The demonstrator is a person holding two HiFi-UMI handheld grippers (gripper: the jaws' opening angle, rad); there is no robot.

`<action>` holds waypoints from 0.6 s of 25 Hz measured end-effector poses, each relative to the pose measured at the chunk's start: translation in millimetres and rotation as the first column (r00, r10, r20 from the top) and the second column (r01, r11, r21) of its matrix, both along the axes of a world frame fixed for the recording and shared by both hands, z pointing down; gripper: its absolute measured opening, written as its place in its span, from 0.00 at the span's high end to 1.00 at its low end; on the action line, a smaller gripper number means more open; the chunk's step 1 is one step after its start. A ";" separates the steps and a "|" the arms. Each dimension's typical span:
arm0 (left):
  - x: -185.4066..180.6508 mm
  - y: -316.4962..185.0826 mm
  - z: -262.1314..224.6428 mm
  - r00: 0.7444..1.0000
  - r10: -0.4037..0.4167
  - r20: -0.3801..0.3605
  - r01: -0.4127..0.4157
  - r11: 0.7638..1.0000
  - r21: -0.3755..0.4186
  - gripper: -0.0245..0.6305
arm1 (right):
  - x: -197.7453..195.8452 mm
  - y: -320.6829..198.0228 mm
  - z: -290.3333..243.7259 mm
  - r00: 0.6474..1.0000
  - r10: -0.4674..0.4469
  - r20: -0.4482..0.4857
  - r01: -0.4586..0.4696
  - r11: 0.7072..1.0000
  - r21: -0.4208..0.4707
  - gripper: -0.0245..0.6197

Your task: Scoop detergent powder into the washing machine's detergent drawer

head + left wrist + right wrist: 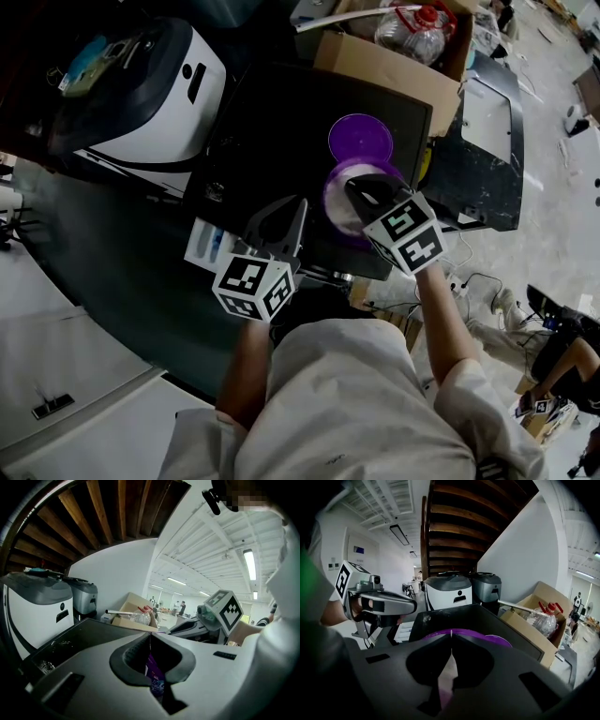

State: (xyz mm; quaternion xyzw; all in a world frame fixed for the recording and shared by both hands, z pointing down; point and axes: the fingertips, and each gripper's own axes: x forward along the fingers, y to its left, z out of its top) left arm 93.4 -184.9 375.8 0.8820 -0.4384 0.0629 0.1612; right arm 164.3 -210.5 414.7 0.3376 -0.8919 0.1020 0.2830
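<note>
A round purple detergent tub [339, 202] stands open on the black washing machine top [272, 122], and its purple lid [360, 139] lies flat just behind it. My right gripper [351, 185] hangs over the tub's mouth with its jaws closed; past them, the right gripper view shows the tub's rim [487, 637] and pale powder. My left gripper [299, 203] is shut to the tub's left, above the machine's front edge. A strip of purple label [157, 679] shows through the gap in its jaws. The white and blue detergent drawer [208, 246] juts out at the front left.
A white and black appliance [141, 94] stands left of the machine. Behind the machine is a cardboard box [384, 66] with a clear plastic bottle [417, 33] in it. A dark marbled slab [487, 159] lies to the right. A person [562, 366] sits at the lower right.
</note>
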 end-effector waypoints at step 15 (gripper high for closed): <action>1.5 -4.0 -2.7 1.000 0.004 -0.009 -0.004 1.000 0.010 0.93 | -12.8 19.2 -9.7 0.995 -0.048 0.084 0.055 0.996 -0.077 0.94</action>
